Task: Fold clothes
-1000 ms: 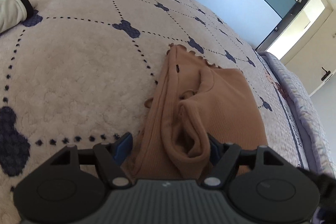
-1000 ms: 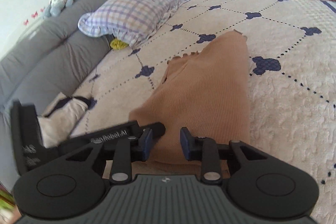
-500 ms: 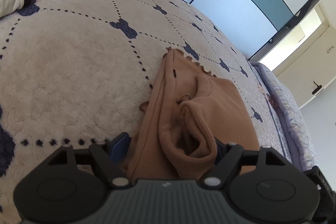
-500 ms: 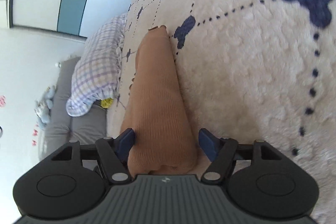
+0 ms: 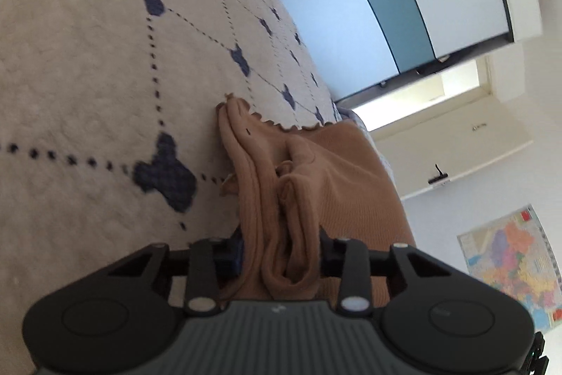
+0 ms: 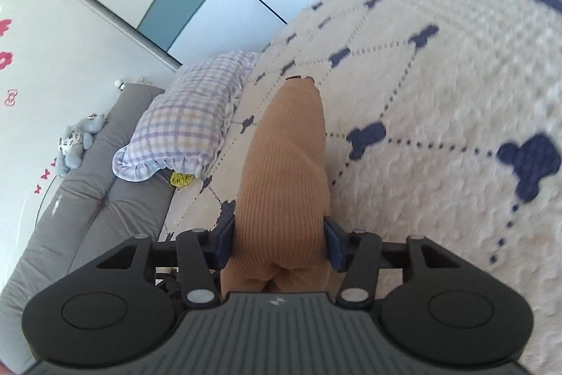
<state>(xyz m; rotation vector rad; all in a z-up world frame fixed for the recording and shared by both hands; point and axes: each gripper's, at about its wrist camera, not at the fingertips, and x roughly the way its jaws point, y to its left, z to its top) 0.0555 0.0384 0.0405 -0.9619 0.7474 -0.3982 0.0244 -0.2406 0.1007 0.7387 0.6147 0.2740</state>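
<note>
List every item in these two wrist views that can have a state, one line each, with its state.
left gripper: shut on brown garment.
right gripper: shut on brown garment.
brown garment: bunched, near end held, far end on bedspread.
checked pillow: lying against grey headboard.

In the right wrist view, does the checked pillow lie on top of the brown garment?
No, the checked pillow lies apart from the brown garment, to its left near the grey headboard.

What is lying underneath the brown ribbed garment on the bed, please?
The cream blanket with navy motifs spreads around the brown garment and runs under it. Whatever else lies beneath is covered by the cloth.
</note>
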